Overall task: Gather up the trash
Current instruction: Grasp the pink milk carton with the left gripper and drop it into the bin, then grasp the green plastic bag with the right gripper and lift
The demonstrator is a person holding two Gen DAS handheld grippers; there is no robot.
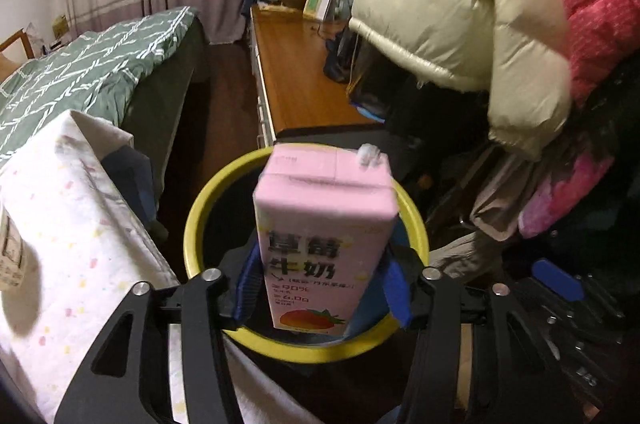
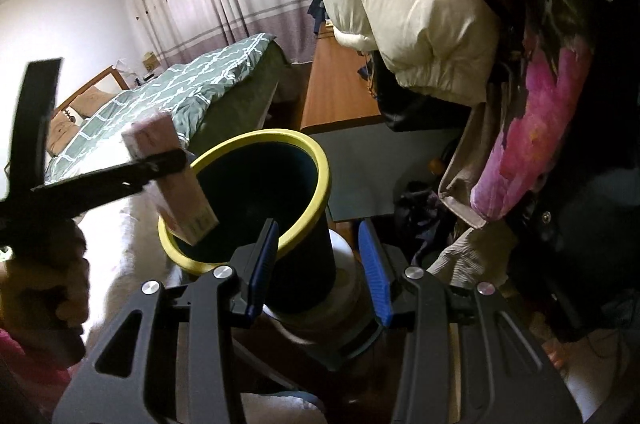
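step: release of the carton (image 1: pixel 324 236) into the bin (image 1: pixel 208 207); judged near its end, the carton not yet seen inside.

carton: pink milk box, upright in the left wrist view, directly above the bin mouth; in the right wrist view it is seen tilted, its lower corner dipping past the rim at about 8 o'clock of the opening.

left gripper (image 1: pixel 320 288): carton flanked low down by the blue fingers (image 1: pixel 394 288); a gap seems to show at the 3 o'clock side, so the hold is judged slackened, not clamping. Whether the 9 o'clock pad touches cannot be told.

right gripper (image 2: pixel 318 264): fingers parted on either side of the bin's dark wall, near its base; contact of the pads cannot be told, so whether the bin is steadied is left open.

bin: yellow rim, dark inside; nothing made out within. A white roll-like thing (image 2: pixel 344 276) is seen just behind it.

how done well: the fingers are best opened fully while the carton is centred over the mouth; the lower corner should be kept inside the rim. The left gripper should be lifted straight off.

risk: carton catching the rim at 8 o'clock and tipping toward the bed (image 1: pixel 92 75).
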